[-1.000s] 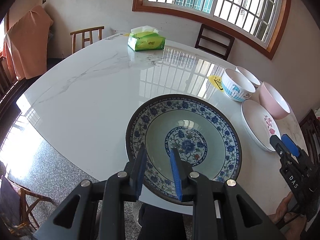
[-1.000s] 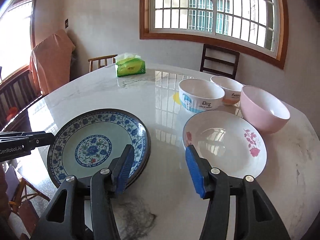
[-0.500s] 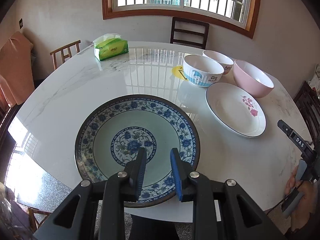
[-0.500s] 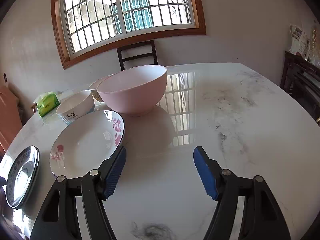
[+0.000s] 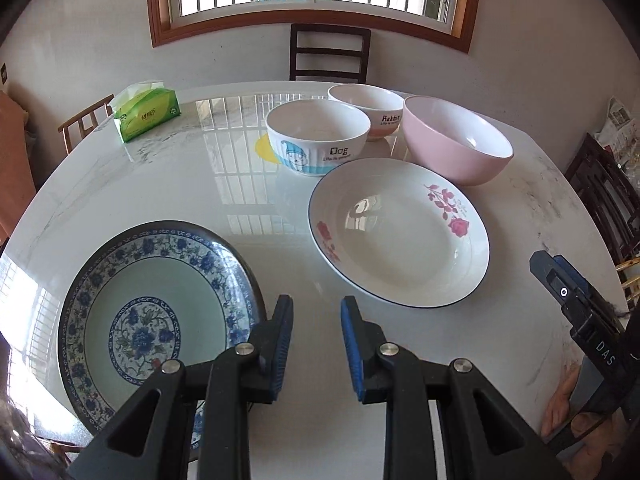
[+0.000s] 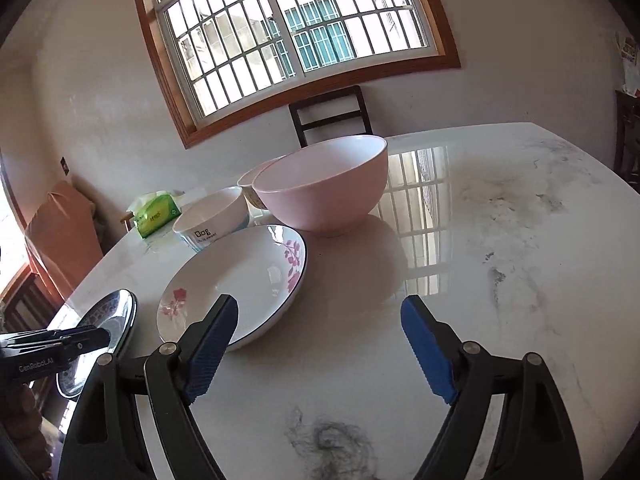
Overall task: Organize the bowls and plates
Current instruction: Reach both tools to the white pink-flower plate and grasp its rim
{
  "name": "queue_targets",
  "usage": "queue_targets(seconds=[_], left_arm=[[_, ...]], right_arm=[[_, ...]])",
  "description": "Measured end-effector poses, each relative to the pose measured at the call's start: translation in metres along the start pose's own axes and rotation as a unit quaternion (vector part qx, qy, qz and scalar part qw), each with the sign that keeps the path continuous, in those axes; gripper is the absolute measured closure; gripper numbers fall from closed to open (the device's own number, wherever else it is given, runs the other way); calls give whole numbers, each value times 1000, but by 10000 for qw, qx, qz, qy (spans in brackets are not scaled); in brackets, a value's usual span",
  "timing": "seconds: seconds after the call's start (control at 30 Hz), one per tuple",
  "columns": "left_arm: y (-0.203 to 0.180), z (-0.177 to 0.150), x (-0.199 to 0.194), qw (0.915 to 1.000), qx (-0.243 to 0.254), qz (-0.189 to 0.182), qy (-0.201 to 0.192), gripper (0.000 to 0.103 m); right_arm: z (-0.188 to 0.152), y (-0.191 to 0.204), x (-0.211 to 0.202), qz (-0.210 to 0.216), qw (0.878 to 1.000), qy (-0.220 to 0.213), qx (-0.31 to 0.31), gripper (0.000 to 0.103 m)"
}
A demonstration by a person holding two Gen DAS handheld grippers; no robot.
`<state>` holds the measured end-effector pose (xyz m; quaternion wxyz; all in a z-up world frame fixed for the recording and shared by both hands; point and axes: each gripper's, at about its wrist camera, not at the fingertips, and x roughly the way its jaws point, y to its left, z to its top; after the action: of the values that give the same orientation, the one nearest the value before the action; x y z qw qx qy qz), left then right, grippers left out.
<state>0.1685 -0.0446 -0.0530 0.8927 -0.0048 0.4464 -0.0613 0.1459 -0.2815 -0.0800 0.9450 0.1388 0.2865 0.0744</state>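
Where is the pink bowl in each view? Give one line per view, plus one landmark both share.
Left wrist view: pink bowl sits upper right, behind the flowered plate.
Right wrist view: pink bowl stands at centre, just beyond the flowered plate.
Shared landmark: the green tissue box, on the far left of the table in both.

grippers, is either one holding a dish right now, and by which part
Nothing is held. The left gripper stands empty over the table; the right gripper, jaws opening, is empty too.

The rabbit bowl is mostly hidden behind the pink bowl.
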Motion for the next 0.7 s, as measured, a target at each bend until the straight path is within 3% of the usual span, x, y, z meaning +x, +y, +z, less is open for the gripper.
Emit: queue_targets(seconds=[0.33,0.43,0.53,0.7], left_arm=[[0,35,35,9977,-386,-434,346,78],[5,45,45,9964,-477,-522,458,71],[12,54,58,9925,-697,-753,666,71],[21,66,64,9898,-958,-799,694,70]], right_arm=[[5,-22,11,435,9962,409,642,19],[7,-29,18,498,9936,554,849,19],[12,-31,29,546,9917,721,910,20],[21,-23,50,582,9916,872,755,21]])
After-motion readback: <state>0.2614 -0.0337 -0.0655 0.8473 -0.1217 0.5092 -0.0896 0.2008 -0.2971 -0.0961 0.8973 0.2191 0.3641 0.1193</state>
